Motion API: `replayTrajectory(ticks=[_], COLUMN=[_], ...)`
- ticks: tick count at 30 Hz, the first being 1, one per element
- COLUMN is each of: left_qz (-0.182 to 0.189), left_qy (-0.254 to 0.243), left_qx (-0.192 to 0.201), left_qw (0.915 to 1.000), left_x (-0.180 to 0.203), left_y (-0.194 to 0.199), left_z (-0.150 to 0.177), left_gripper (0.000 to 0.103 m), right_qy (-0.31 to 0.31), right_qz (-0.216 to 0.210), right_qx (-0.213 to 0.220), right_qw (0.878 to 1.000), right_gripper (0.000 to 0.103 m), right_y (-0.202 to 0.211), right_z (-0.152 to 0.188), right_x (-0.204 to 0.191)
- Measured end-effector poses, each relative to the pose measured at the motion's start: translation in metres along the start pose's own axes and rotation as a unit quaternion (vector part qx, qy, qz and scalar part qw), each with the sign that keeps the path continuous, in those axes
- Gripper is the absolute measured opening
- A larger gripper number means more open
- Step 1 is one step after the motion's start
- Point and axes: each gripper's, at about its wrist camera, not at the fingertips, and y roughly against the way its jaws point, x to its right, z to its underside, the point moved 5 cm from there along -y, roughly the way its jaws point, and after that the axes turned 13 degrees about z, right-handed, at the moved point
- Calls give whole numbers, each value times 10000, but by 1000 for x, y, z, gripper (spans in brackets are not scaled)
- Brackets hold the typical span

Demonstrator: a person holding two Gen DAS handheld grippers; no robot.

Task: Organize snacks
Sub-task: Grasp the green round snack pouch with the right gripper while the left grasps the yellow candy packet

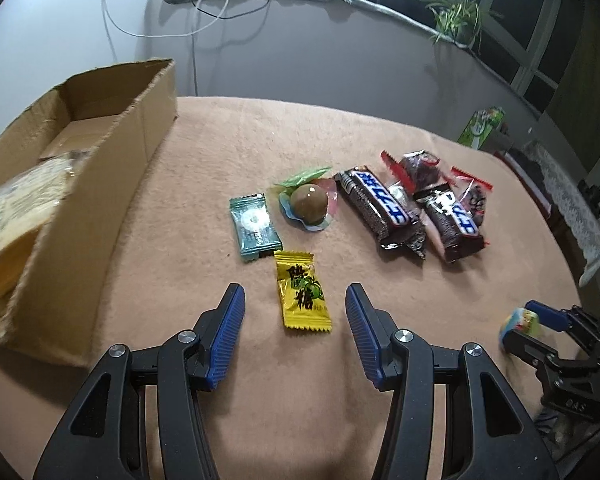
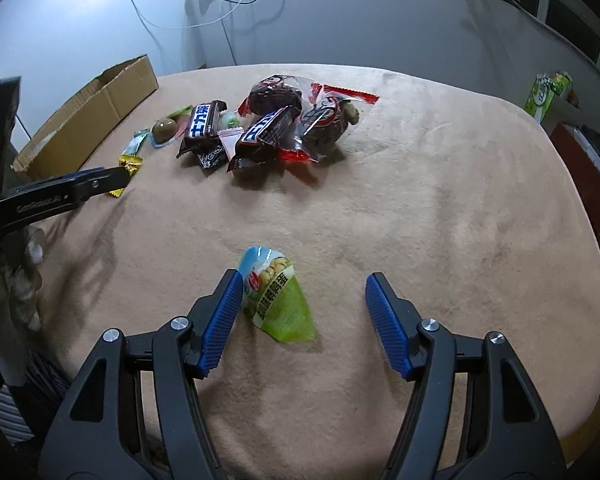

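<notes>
The cardboard box [image 1: 100,128] at the desk's left edge holds one packet. Some nine snacks remain outside. Left hand-held gripper [image 1: 296,312], jaws apart, straddles the yellow candy [image 1: 302,292]; right hand-held gripper [image 2: 300,300], jaws apart, straddles the green quail-egg packet [image 2: 278,296].

Item count:
- chocolate bars [image 1: 384,208]: two
- red-edged clear packets [image 2: 332,120]: two
- yellow candy [image 1: 303,294]: one
- teal candy [image 1: 255,226]: one
- brown jelly cup [image 1: 310,203]: one
- green egg pouch [image 2: 278,294]: one
- cardboard box [image 1: 112,152]: one, upper left of the frame
</notes>
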Motion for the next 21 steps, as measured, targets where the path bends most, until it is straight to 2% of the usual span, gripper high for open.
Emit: replayTrajectory(ticks=[6,11,13,14,21], left_qz=[-100,-181,-214,-221,-187], left_qy=[-191,-310,-352,-363,-449], left_qx=[16,3,7,12,77], left_qw=[9998,9994,9992,9991,9988], left_x=[4,6,7,7,11], left_y=[-6,-7,-8,-8,-6], left_z=[0,0,1,0,1], left_gripper=[50,37,26,24,21], right_qy=[100,155,201,228,163], right_qz=[6,27,45,46,-37], right_qx=[37,65,68,70,55], right_qw=[9999,9999,9998,9997,9998], right_gripper=[58,46,37,29,26], right_y=[-2,-1,-1,0,0], right_z=[0,0,0,0,-1], right_x=[-4,-7,-9,-10,-8])
